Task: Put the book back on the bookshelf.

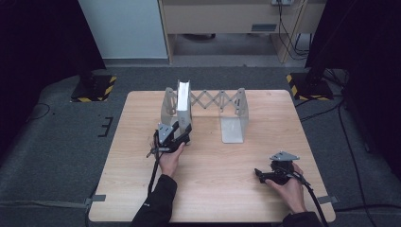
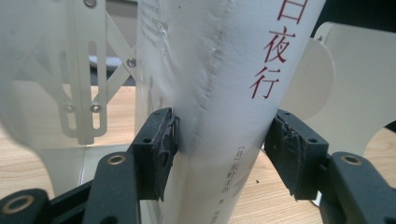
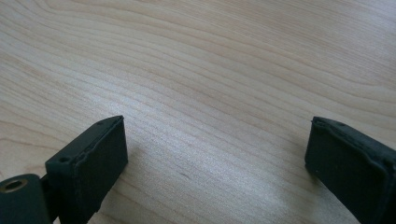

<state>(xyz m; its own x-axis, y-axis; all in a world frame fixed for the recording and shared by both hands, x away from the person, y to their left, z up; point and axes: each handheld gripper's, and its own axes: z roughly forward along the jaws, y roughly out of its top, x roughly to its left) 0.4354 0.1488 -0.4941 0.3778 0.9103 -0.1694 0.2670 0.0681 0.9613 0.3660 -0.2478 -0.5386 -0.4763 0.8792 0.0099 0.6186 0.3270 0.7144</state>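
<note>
The white paperback book with red characters down its spine (image 2: 224, 93) stands upright on the pale wooden table (image 1: 213, 189), at the left end of the cream metal expanding book rack (image 1: 222, 101), right against that rack's left end plate (image 1: 169, 106). I see my left gripper (image 1: 182, 137) at the book's near edge, with the spine between its black jaws. In the left gripper view the left pad (image 2: 161, 149) touches the cover, while the right pad (image 2: 292, 154) stands a sliver clear of the spine, so I read the jaws as loosened around the book and not clamping it. The rack's right plate (image 1: 234, 118) stands well apart from the book, with bare rack between. My right gripper (image 1: 265, 175) lies low over the table near the front right corner, jaws spread wide over bare wood, holding nothing
</note>
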